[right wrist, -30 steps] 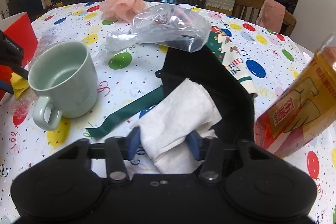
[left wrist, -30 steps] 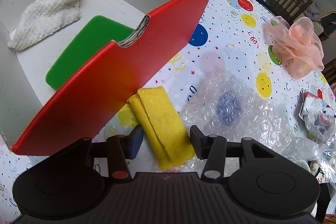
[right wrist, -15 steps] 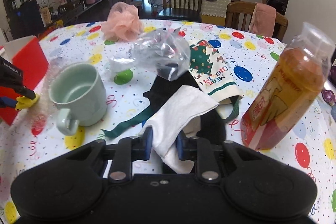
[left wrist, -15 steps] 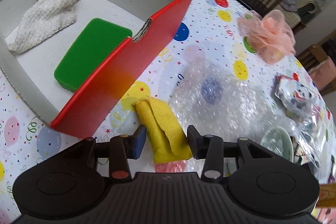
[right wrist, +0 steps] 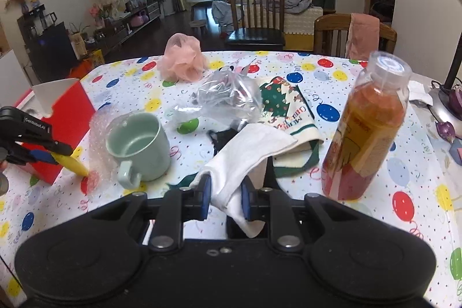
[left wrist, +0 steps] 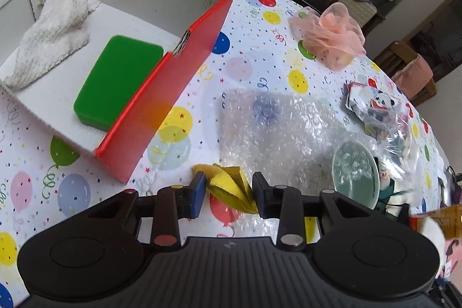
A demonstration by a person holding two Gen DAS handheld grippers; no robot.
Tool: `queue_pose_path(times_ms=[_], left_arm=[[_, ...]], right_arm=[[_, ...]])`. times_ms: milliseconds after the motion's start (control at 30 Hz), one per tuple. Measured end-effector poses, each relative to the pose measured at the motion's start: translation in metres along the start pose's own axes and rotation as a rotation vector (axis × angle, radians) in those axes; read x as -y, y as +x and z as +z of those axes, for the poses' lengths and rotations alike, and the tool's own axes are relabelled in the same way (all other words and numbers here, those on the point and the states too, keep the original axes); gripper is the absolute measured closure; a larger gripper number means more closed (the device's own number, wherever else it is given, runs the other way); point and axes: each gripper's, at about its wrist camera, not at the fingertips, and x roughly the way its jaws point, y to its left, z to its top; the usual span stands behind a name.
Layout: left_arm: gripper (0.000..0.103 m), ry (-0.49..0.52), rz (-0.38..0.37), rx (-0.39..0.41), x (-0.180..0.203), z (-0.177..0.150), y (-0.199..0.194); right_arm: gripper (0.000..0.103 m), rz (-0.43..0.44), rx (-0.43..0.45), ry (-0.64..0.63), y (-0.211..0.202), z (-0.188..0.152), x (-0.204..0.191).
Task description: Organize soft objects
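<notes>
The yellow cloth (left wrist: pixel 231 186) is pinched by the left gripper (left wrist: pixel 228 191), whose jaws have just been closing, & is held up off the table (left wrist: pixel 260 48) near the red box (left wrist: pixel 161 111). The white cloth (right wrist: pixel 245 155) is squeezed tight in the right gripper (right wrist: pixel 224 199), between the green mug (right wrist: pixel 138 146) & the orange bottle (right wrist: pixel 366 132). A green sponge (left wrist: pixel 115 80) & a white towel (left wrist: pixel 52 36) are seen inside the box.
</notes>
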Motion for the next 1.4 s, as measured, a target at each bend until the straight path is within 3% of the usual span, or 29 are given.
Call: queue_pose_path(times_ms=[233, 367, 567, 833, 1033, 1133, 1167, 1233, 1400], left_arm=[[0.069, 0.026, -0.018, -0.018, -0.007, -0.009, -0.008], [0.073, 0.058, -0.03, -0.012, -0.005, -0.015, -0.014], [0.08, 0.148, -0.088, 0.023, 0.004, -0.017, -0.031], [0.082, 0.183, -0.127, -0.03, -0.005, -0.011, -0.029], [0.081, 0.35, -0.118, -0.018, 0.011, -0.021, -0.022], [0.068, 0.491, -0.131, -0.01, 0.026, -0.025, -0.012], [0.053, 0.539, -0.126, -0.01, 0.031, -0.028, -0.008], [0.033, 0.636, -0.127, 0.002, 0.039, -0.032, -0.003], [0.031, 0.813, -0.15, -0.044, 0.051, -0.028, 0.012]], right_arm=[[0.077, 0.049, -0.053, -0.002, 0.003, -0.028, -0.006], [0.085, 0.045, -0.051, -0.004, 0.003, -0.037, -0.014], [0.09, 0.075, 0.008, 0.023, -0.021, -0.026, -0.019], [0.09, 0.112, 0.04, 0.023, -0.049, -0.009, -0.032], [0.088, 0.042, 0.022, 0.003, -0.049, -0.009, -0.025], [0.088, 0.021, -0.008, 0.02, -0.044, -0.019, -0.016], [0.088, 0.025, -0.023, 0.027, -0.042, -0.023, -0.014], [0.088, 0.032, -0.042, 0.042, -0.038, -0.03, -0.013], [0.088, 0.033, -0.066, 0.065, -0.033, -0.04, -0.011]])
